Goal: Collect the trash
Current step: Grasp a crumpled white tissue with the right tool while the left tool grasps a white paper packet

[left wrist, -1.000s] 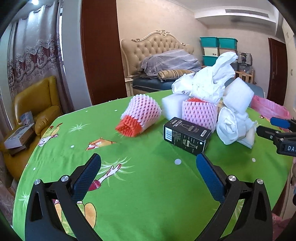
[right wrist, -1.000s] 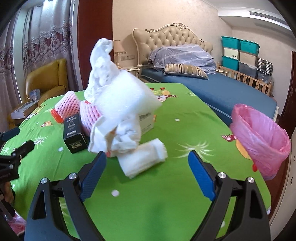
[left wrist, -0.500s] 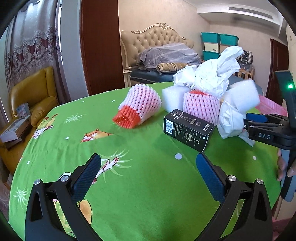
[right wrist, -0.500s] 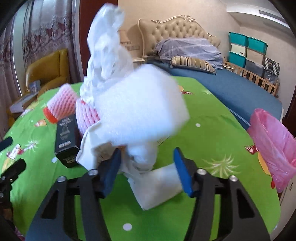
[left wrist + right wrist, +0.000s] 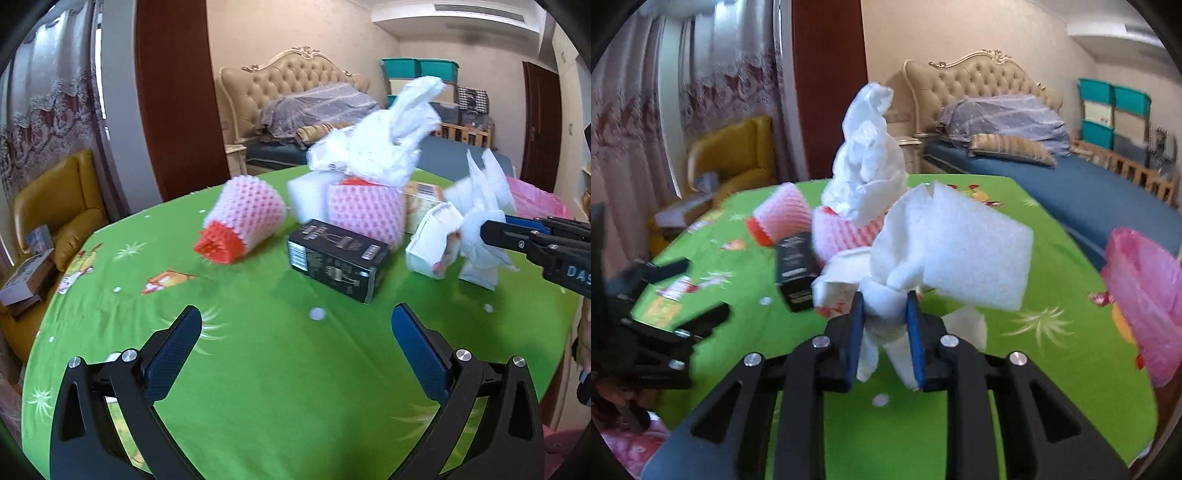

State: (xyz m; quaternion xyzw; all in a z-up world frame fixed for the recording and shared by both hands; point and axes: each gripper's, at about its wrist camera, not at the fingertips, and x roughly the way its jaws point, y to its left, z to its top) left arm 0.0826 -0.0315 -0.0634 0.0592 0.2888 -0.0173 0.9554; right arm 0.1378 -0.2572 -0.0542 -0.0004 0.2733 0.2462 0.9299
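On the green tablecloth (image 5: 258, 387) lies a heap of trash: a black box (image 5: 336, 260), two pink foam nets (image 5: 247, 218) (image 5: 364, 212), a white plastic bag (image 5: 384, 147) and a white foam block (image 5: 306, 192). My right gripper (image 5: 884, 299) is closing its jaws on a crumpled white foam sheet (image 5: 960, 254), and both blue pads press on it. From the left wrist view that gripper (image 5: 487, 230) comes in from the right, holding the sheet (image 5: 484, 192) beside a small white carton (image 5: 432, 243). My left gripper (image 5: 297, 328) stands open above bare cloth, short of the black box.
A bin lined with a pink bag (image 5: 1145, 295) stands at the table's right edge. Behind the table are a bed (image 5: 1052, 177) and a yellow armchair (image 5: 55, 206) to the left. Bare green cloth lies in front of the heap.
The right gripper went from wide open to shut on the white foam sheet, which now stands crumpled and lifted. The left gripper drifted slightly toward the heap and stayed open.
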